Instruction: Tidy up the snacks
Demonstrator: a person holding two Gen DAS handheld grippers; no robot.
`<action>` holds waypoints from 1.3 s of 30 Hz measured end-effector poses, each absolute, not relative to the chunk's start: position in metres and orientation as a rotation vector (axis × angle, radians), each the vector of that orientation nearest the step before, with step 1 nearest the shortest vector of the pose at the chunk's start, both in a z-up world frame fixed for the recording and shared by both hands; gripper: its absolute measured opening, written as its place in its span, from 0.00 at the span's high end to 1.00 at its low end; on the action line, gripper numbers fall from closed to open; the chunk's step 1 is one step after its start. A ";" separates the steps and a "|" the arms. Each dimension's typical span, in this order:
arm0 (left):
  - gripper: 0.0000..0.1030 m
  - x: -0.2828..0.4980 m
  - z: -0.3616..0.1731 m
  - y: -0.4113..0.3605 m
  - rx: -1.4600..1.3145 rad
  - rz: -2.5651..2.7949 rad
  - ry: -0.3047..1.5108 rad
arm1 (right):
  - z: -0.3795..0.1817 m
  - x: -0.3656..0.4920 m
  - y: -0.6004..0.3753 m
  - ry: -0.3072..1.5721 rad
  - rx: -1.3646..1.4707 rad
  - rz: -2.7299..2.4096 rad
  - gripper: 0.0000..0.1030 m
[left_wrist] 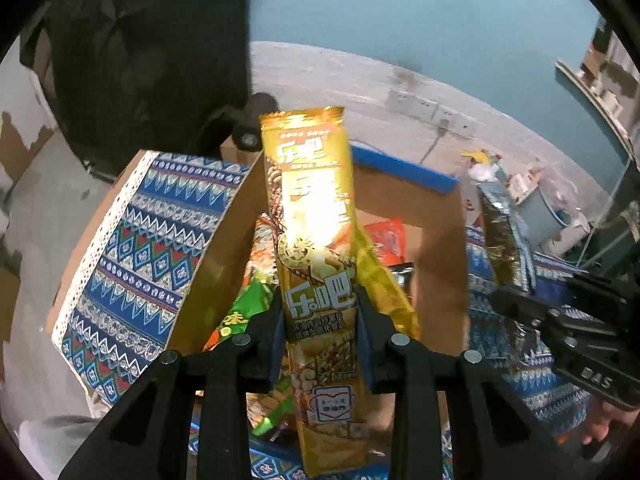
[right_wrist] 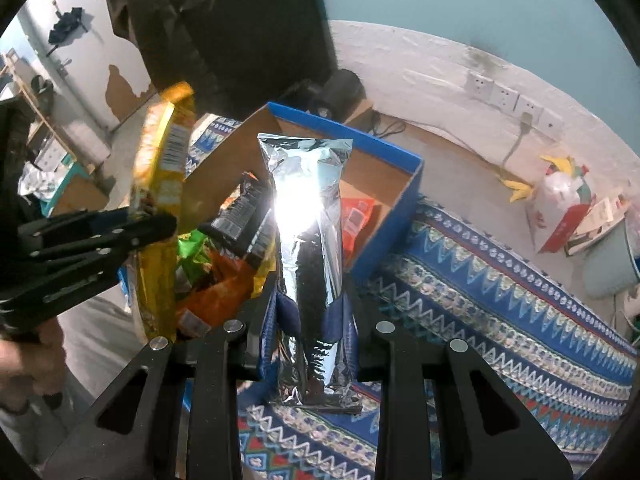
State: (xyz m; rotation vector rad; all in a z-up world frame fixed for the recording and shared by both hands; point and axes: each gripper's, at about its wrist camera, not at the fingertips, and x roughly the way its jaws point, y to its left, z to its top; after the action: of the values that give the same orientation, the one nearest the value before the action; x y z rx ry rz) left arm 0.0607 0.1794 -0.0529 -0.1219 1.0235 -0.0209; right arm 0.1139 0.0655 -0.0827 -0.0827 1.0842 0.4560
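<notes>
My left gripper (left_wrist: 320, 320) is shut on a long golden snack packet (left_wrist: 312, 220) and holds it upright above an open cardboard box (left_wrist: 436, 232) with a blue rim. My right gripper (right_wrist: 310, 320) is shut on a long silver foil packet (right_wrist: 308, 240), also upright over the box (right_wrist: 400, 200). Several snack bags lie in the box: green (left_wrist: 248, 312), red (left_wrist: 388, 236) and orange (right_wrist: 224, 296). In the right wrist view the left gripper (right_wrist: 152, 220) and its golden packet (right_wrist: 160, 168) show at the left. In the left wrist view the right gripper (left_wrist: 504, 300) shows at the right with the foil packet (left_wrist: 500, 232).
The box stands on a blue patterned cloth (right_wrist: 500, 300) that covers a table. A dark lamp-like object (right_wrist: 340, 88) stands behind the box. A white wall with sockets (right_wrist: 512, 100) lies beyond. A red and white bag (right_wrist: 564, 204) and a pale bin (right_wrist: 612, 264) sit at the right.
</notes>
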 end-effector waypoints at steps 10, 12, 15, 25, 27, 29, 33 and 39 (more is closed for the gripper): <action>0.42 0.058 -0.063 0.194 -0.085 0.096 1.058 | -0.090 0.132 0.092 1.108 -0.058 0.470 0.75; 0.38 0.053 -0.056 0.196 -0.081 0.101 1.040 | -0.091 0.136 0.099 1.113 -0.051 0.472 0.75; 0.34 0.047 -0.047 0.198 -0.070 0.109 1.026 | -0.095 0.142 0.110 1.124 -0.052 0.478 0.75; 0.30 0.033 -0.038 0.206 -0.044 0.135 1.008 | -0.113 0.154 0.138 1.158 -0.091 0.482 0.74; 0.29 0.030 -0.036 0.205 -0.040 0.135 1.006 | -0.113 0.155 0.138 1.155 -0.083 0.490 0.72; 0.25 0.027 -0.033 0.203 -0.033 0.133 1.002 | -0.110 0.153 0.137 1.147 -0.080 0.491 0.59; 0.21 0.020 -0.023 0.197 -0.014 0.119 0.982 | -0.097 0.146 0.132 1.121 -0.080 0.482 0.53; 0.17 0.010 -0.012 0.184 0.012 0.100 0.963 | -0.064 0.125 0.115 1.043 -0.103 0.458 0.34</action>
State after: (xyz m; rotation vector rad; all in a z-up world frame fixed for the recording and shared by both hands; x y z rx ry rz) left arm 0.0101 0.1836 -0.0117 0.0125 0.9634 0.1003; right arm 0.1250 0.1152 -0.0642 -0.1026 1.0426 0.4577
